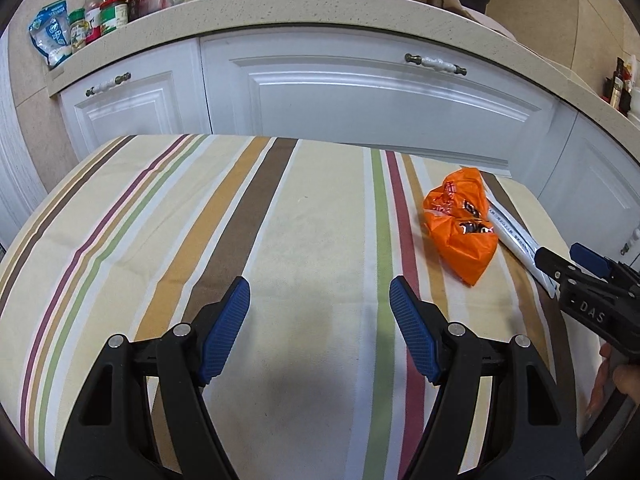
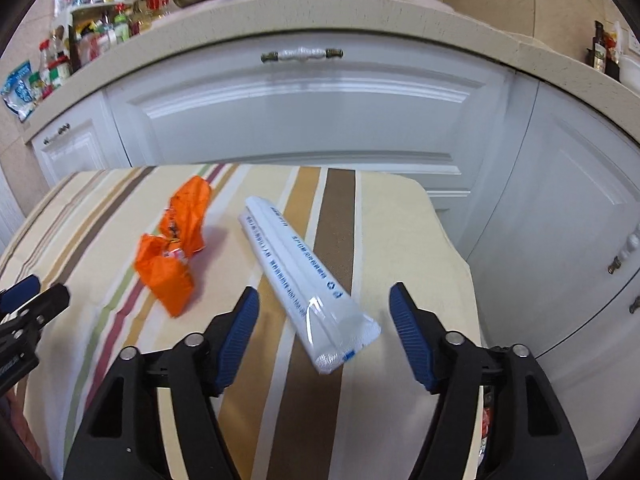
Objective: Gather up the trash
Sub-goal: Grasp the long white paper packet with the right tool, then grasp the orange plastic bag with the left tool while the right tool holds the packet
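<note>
Two hand-held black grippers with ribbed blue pads hang over a small table draped in a cream cloth (image 1: 320,380) striped in brown, mustard, green and maroon, in front of white panelled kitchen cabinets (image 1: 360,92). The left gripper (image 1: 319,330) points down at a bare stretch of the cloth, its jaws spread wide with nothing between them. The right gripper (image 2: 324,334) hovers above the near end of a long white plastic-wrapped packet with blue print (image 2: 296,272), which lies slantwise across the broad brown stripe; the jaws stand apart on either side of the packet's end and the pads do not touch it. Just to the left of the packet in the right wrist view lies a crumpled orange plastic wrapper (image 2: 176,248), resting on the cloth close beside the packet; whether the two touch cannot be told. In the left wrist view the same wrapper (image 1: 460,224) sits to the right of the left gripper, well clear of its fingers, with the right gripper (image 1: 560,262) reaching in from the frame's right edge over the packet (image 1: 516,236). A speckled beige countertop (image 1: 320,12) above the cabinets carries a cluster of jars and bottles (image 1: 104,12) at its left end.
</note>
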{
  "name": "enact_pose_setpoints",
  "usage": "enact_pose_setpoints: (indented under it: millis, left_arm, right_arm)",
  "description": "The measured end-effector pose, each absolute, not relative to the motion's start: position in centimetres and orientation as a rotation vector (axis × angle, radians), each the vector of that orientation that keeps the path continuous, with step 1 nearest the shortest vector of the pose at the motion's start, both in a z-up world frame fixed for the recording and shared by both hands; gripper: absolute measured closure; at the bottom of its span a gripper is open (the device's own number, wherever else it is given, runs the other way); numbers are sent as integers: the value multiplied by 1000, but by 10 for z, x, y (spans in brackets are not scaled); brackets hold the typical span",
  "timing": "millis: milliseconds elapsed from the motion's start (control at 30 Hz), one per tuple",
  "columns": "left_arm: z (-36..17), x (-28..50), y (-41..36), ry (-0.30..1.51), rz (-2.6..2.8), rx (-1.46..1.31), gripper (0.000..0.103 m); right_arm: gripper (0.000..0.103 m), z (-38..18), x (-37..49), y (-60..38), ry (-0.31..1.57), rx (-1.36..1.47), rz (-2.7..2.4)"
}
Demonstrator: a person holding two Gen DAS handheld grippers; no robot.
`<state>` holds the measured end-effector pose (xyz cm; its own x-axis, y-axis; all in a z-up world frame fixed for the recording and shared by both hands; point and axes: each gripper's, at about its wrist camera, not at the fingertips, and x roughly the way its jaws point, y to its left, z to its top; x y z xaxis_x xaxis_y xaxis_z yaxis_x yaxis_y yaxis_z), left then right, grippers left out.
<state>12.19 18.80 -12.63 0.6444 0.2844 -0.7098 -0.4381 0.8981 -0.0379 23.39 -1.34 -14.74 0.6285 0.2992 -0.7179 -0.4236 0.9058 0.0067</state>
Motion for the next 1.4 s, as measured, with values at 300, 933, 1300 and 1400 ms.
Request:
enact_pose_setpoints:
  millis: [300, 933, 1300, 1400]
  left_arm:
    - [-132, 128, 185, 778, 394, -237, 31]
    - [-124, 168, 123, 747, 289, -190, 23]
    - [-139, 211, 109, 788, 338, -159, 30]
    - [-141, 215, 113, 807, 338, -183, 48]
  right_arm:
    - [45, -164, 251, -6, 909, -190, 420]
    - [69, -138, 200, -65, 793, -10, 385]
    - [69, -135, 196, -106, 767, 50, 335]
    - [69, -135, 195, -112, 764, 59, 334]
